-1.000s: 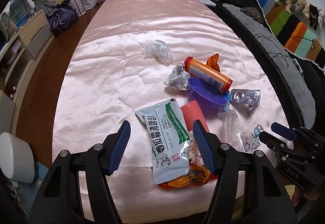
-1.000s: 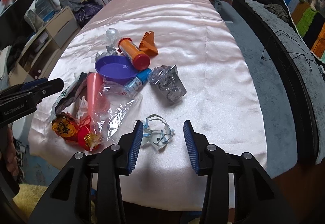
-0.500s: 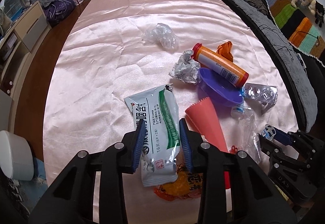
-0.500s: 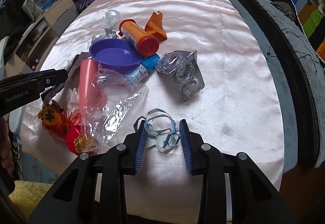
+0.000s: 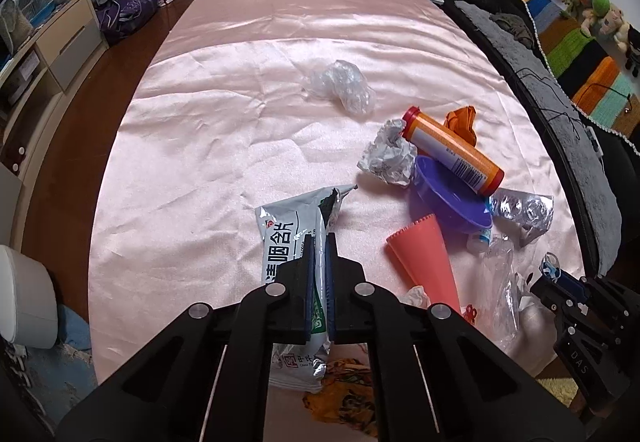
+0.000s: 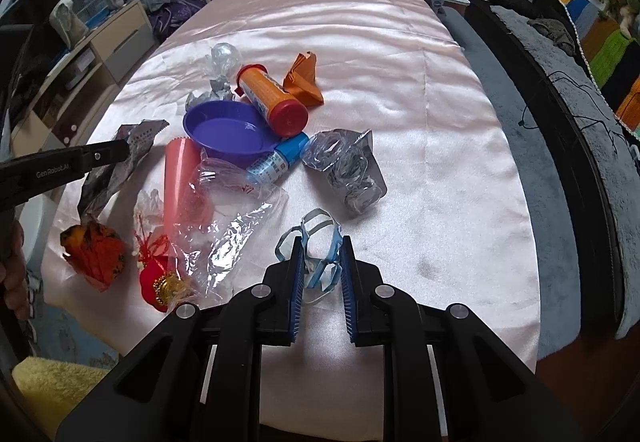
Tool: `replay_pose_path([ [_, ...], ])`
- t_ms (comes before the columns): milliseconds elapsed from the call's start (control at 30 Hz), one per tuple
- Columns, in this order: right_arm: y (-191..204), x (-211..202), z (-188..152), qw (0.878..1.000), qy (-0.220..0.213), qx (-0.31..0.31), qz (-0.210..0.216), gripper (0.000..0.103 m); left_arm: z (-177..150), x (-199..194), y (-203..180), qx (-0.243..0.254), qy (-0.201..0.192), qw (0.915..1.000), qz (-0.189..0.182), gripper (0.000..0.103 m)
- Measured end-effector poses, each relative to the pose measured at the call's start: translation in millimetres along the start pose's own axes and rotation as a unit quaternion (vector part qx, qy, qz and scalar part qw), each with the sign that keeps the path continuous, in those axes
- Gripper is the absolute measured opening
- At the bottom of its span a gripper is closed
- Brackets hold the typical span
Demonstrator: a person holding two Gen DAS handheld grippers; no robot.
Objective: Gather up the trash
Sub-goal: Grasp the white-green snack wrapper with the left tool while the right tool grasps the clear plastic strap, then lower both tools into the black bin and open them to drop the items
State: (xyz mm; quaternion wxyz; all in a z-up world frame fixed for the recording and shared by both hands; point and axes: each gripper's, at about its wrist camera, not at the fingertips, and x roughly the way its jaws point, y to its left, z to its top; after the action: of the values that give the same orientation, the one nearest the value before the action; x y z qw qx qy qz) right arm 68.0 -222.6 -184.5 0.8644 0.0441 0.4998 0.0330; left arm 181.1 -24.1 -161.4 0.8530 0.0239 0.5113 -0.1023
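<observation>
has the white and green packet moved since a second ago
Yes. The white and green packet, clamped in the left claw, has lifted off the orange wrapper it lay over.

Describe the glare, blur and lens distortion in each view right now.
Left wrist view: strong fisheye bending of the pink cloth edges, soft sheen on the satin, dark vignette corners; the left gripper and its pouch are sharp. Right wrist view: same barrel distortion, brighter glare washing the cloth's right half, glints on the clear plastic bag; no motion blur.

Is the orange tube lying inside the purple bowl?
No: the orange tube rests across the purple bowl's far rim, with the bowl's inside bare.
</observation>
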Motion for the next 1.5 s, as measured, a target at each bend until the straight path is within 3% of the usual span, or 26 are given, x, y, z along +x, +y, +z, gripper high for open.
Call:
replay_pose_path([
  [167,-2.1,-13.0,-0.1,1.0,-0.016,0.001,-0.002,0.018,4.3,-29.9,3.6,-0.006,-0.042,0.9991,0.002,0.002],
  [333,-2.3,-34.3,-5.1,0.999,-0.032,-0.004,-0.003,0.018,-11.4,-70.7,-1.3,0.005,-0.073,0.9973,0.008,0.002],
  [500,-3.0,-53.3,-28.3,0.999,-0.036,0.002,0.017,0.018,-51.5,-97.5,-4.0,-0.005,-0.075,0.9972,-0.005,0.003],
  [767,7.1,-69.9,-96.0,0.999,-0.011,0.001,0.036,0.018,-130.0,-118.2,-14.2,0.008,-0.06,0.9981,-0.004,0.003],
  [967,24.4,-64.2,-129.8,0.998,0.013,-0.014,0.057,0.018,-185.4,-97.1,-21.1,0.022,-0.019,0.9992,-0.026,0.004],
  [1133,38.7,-40.7,-149.0,0.997,0.04,-0.02,0.058,0.019,-226.6,-73.2,-28.5,0.013,0.007,0.9978,-0.065,0.004],
  [1200,39.7,-27.3,-155.3,0.996,0.052,-0.014,0.067,0.019,-242.3,-53.6,-31.1,0.017,0.025,0.9976,-0.063,0.004],
  [1333,39.2,-1.3,-167.6,0.994,0.073,0.001,0.079,0.019,-260.9,-13.2,-28.8,0.005,0.058,0.9958,-0.07,0.004],
  [1500,39.9,24.5,-176.3,0.992,0.098,0.0,0.082,0.021,-273.0,14.8,-36.5,0.027,0.082,0.9942,-0.064,0.004],
])
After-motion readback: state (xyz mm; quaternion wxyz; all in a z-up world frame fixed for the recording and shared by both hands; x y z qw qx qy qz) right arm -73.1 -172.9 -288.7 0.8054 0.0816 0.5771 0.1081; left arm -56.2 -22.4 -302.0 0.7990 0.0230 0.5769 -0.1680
